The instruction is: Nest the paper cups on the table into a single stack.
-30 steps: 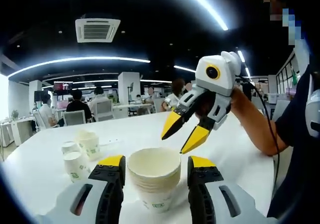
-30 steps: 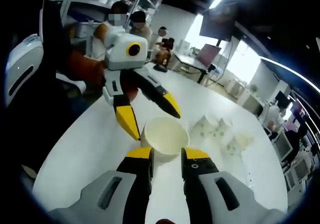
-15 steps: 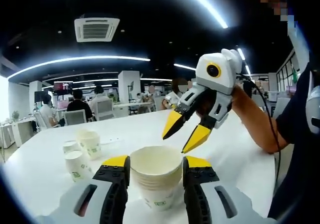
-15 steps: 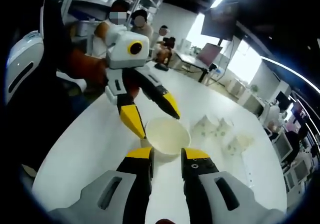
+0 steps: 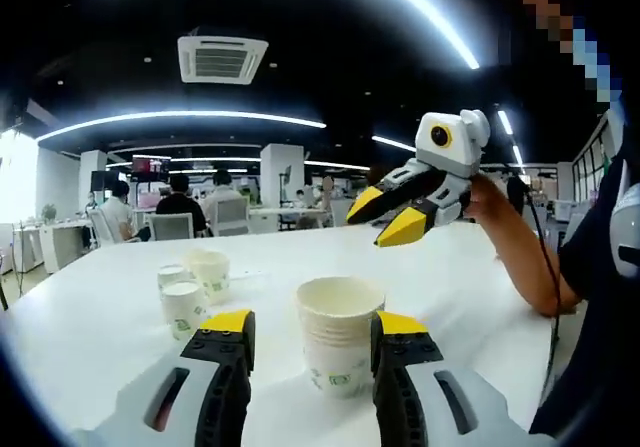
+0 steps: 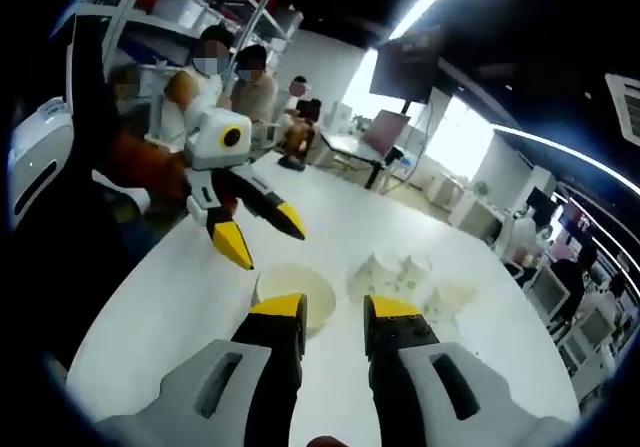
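Two yellow-tipped jaws of the left tongs [image 5: 312, 332] stand parted on either side of the stack of paper cups [image 5: 339, 337], close beside it, though I cannot tell whether they touch it. The stack is several off-white cups nested together, rims layered, a small green mark on the lowest one; it stands upright on the smooth white table [image 5: 100, 317]. In the right gripper view the right tongs [image 6: 336, 314] hold nothing, jaws a narrow gap apart, with the stack [image 6: 292, 297] just beyond the left tip. Farther off on the table sit loose cups [image 5: 195, 287] in a small cluster. Beyond the stack the right tongs [image 5: 390, 217] hang above the table, held by a hand [image 5: 485, 199]. People sit at desks in the background.
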The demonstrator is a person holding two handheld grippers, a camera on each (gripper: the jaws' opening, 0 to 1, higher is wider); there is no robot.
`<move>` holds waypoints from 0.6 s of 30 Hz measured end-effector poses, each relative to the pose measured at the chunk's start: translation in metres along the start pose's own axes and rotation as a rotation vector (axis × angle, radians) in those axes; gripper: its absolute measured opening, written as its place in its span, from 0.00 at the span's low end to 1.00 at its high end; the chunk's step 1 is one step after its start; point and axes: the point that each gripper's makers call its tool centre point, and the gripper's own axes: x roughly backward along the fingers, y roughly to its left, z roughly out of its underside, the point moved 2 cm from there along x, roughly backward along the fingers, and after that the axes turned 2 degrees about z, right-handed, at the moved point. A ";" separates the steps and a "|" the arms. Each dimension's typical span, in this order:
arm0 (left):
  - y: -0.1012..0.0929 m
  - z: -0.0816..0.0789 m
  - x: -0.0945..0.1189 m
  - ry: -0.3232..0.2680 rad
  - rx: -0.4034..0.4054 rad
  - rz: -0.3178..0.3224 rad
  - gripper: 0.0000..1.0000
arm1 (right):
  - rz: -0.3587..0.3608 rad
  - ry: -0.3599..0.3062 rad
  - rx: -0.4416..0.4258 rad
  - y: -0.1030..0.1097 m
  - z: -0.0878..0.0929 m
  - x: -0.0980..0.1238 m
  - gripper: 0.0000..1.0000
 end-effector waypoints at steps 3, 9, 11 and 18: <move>0.006 -0.002 0.010 -0.006 0.008 -0.032 0.50 | 0.038 -0.010 -0.025 -0.008 -0.002 0.003 0.25; 0.013 -0.009 0.023 -0.023 0.014 -0.072 0.51 | 0.077 -0.045 -0.051 -0.016 -0.010 0.007 0.34; 0.013 -0.010 0.024 -0.024 0.015 -0.077 0.53 | 0.077 -0.051 -0.057 -0.016 -0.012 0.008 0.39; 0.016 -0.014 0.027 -0.024 0.019 -0.096 0.65 | 0.064 -0.075 -0.075 -0.012 -0.019 0.007 0.74</move>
